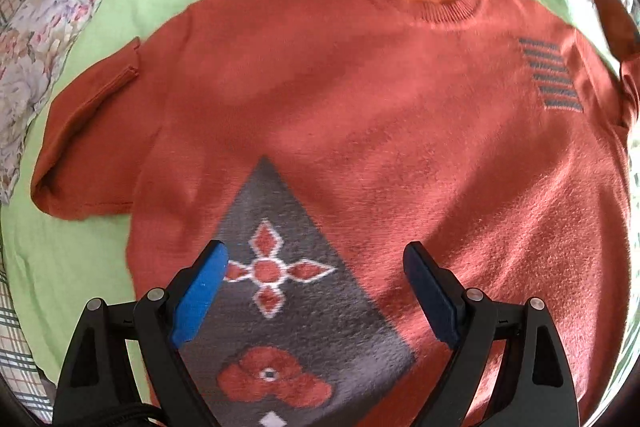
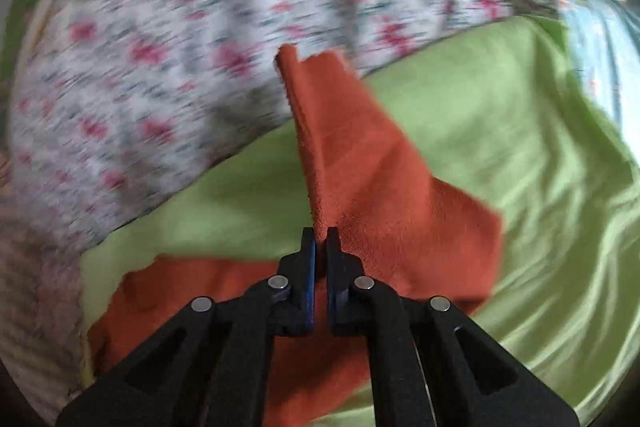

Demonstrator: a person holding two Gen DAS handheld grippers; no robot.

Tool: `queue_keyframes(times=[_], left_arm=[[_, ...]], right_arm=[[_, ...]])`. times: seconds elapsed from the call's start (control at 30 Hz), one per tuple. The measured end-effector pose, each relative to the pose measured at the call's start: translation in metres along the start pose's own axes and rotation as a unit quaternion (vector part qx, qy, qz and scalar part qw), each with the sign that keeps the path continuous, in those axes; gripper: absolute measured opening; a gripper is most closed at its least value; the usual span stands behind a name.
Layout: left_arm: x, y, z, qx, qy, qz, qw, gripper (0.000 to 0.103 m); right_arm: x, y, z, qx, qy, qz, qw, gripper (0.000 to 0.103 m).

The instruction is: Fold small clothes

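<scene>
An orange knitted sweater (image 1: 340, 99) with a grey patterned triangle lies face up on a green sheet (image 1: 80, 259). Its left sleeve (image 1: 88, 135) rests flat beside the body. My left gripper (image 1: 316, 259) hovers open over the lower front, blue pads wide apart, nothing between them. In the right wrist view my right gripper (image 2: 321, 239) is shut on the sweater's other sleeve (image 2: 360, 179), which rises as a lifted orange flap above the sheet. That raised sleeve (image 1: 612, 23) also shows at the far right edge of the left wrist view.
Floral bedding (image 2: 180, 47) surrounds the green sheet (image 2: 500, 115) at the back and left. A plaid cloth (image 1: 16, 339) lies at the lower left, and a pale blue fabric (image 2: 600, 39) at the right. The right wrist view is motion-blurred.
</scene>
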State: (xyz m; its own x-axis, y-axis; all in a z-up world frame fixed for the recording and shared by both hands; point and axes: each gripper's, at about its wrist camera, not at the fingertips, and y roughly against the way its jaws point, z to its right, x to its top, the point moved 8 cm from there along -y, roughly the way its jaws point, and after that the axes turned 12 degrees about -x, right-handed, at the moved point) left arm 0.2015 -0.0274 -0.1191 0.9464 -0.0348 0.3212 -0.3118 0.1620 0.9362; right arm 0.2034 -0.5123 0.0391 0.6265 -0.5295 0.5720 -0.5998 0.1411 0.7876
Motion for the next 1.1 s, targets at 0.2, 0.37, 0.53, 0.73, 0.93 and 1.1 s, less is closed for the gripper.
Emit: queue_keyframes(times=[0.2,0.37,0.53,0.73,0.93,1.1], left_arm=[[0.002,0.009,-0.047,-0.019,0.032,0.018,0.9991,0.09],[-0.006,0.022,-0.077,-0.045,0.069,0.033,0.9961,0.09],[-0.007,0.022,-0.101,-0.09,0.102,0.036,0.99,0.09],[-0.005,0.02,-0.095,-0.18,0.134,0.033,0.9739,0.09],[0.027,0.006,-0.057,-0.265,0.147,0.026,0.9527,0.09],[0.069,-0.031,-0.038,-0.295,0.158,-0.002,0.9423,0.089]], right_arm=[[-0.08,0.008,-0.141,0.127,0.048,-0.045,0.99,0.005],[-0.164,0.001,-0.243,0.198,0.103,-0.099,0.97,0.005],[-0.24,-0.023,-0.293,0.209,0.154,-0.156,0.953,0.005],[-0.294,-0.042,-0.292,0.173,0.213,-0.192,0.942,0.005],[-0.305,-0.046,-0.268,0.167,0.218,-0.22,0.936,0.018],[-0.293,-0.033,-0.248,0.175,0.193,-0.206,0.943,0.033]])
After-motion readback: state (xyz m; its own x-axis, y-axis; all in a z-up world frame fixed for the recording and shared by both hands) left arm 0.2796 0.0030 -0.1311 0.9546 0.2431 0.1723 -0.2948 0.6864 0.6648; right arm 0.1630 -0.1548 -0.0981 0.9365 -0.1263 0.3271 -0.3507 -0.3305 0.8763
